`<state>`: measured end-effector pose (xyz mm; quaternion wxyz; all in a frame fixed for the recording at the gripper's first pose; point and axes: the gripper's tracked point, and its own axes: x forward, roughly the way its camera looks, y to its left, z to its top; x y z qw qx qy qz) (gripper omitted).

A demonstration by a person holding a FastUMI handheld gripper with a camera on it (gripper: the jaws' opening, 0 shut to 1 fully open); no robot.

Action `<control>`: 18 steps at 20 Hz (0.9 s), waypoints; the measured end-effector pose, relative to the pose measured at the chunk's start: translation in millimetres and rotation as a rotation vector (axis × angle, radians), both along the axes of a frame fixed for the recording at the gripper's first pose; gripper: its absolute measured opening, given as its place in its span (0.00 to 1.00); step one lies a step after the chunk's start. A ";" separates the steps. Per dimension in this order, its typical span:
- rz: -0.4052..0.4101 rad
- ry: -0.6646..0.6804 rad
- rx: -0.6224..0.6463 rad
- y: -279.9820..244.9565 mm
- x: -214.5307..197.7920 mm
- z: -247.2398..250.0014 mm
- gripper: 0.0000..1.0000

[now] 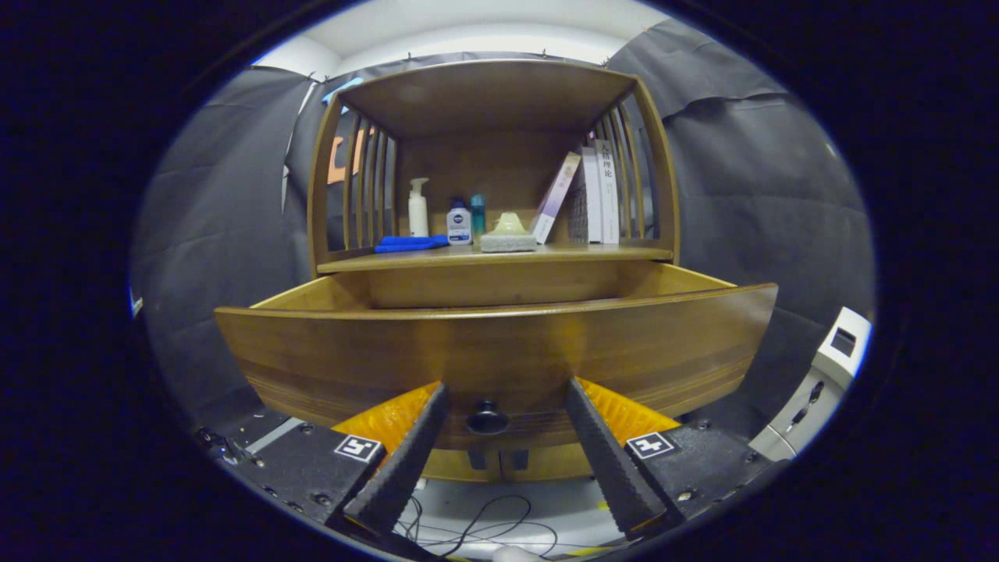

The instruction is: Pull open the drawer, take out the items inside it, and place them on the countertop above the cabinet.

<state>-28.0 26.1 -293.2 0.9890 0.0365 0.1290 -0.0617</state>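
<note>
At lower centre of frame, the gripper [499, 402] stands spread wide, fingers either side of the drawer knob [487, 419], gripping nothing. Drawer [499, 343] is pulled out across mid-frame; its contents are hidden. Above, the countertop [593, 252] carries bottles [459, 222], a blue cloth [410, 243] and books [593, 195].

Brown wood-grain drawer [499, 343], black knob [487, 420]; blue cloth [410, 243]; white pump bottle [418, 208].
</note>
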 end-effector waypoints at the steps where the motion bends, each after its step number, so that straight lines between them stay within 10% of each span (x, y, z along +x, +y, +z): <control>1: 0.000 -0.001 0.009 0.8 -0.4 -0.4 0.99; 18: -0.023 -0.006 0.004 -10.2 133.2 2.0 0.98</control>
